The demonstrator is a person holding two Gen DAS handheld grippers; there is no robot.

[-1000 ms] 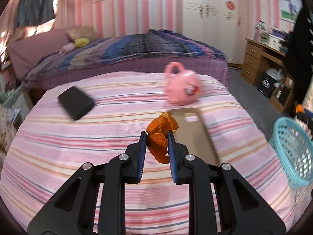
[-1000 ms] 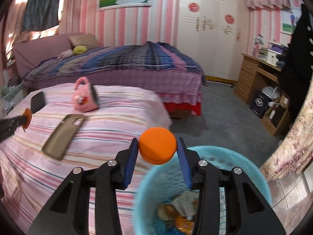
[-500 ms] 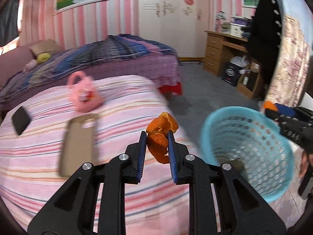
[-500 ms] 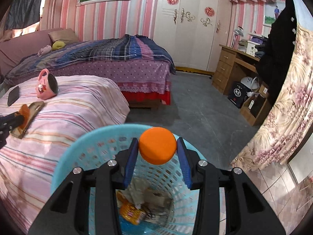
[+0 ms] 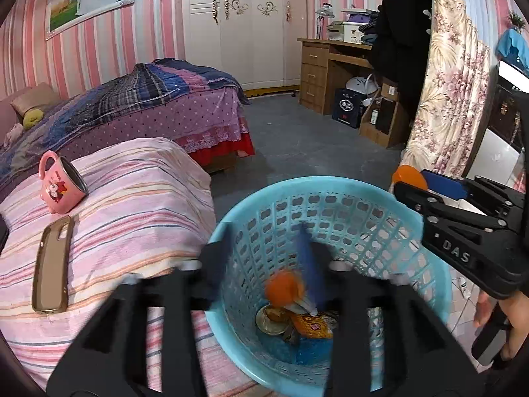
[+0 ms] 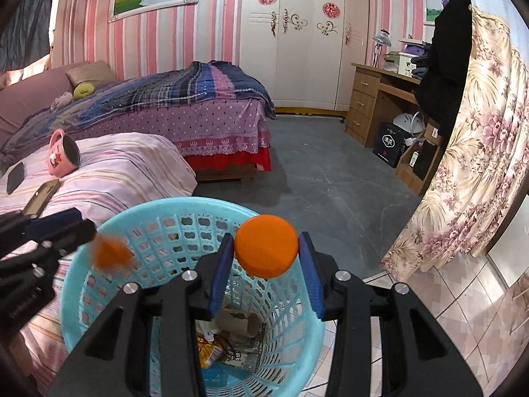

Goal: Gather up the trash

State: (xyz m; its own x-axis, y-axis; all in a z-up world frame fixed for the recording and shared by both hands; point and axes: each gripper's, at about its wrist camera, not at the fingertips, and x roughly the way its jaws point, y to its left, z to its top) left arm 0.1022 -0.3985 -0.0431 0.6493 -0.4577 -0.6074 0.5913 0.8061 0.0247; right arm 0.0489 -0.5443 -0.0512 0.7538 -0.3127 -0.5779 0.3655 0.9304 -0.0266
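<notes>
The striped bed (image 5: 132,198) fills the left of the room, and the blue basket (image 6: 99,231) stands on the floor hard against its near corner, close enough, I'd say, that scraps picked off the covers can go straight in. A pink mug (image 5: 61,185) and a phone case (image 5: 51,264) lie on the bed; they look like belongings rather than rubbish, which would explain why they are left alone.

Both grippers hang over the basket's mouth. The left gripper (image 5: 267,258) is blurred, its jaws opening, and the orange peel (image 5: 283,289) is out from between them, dropping toward the wrappers at the bottom. The right gripper (image 6: 266,261), on the far right side of the rim, has its pads (image 6: 221,264) clamped on an orange cap (image 6: 266,246), held above the opening, presumably next to be let go.
</notes>
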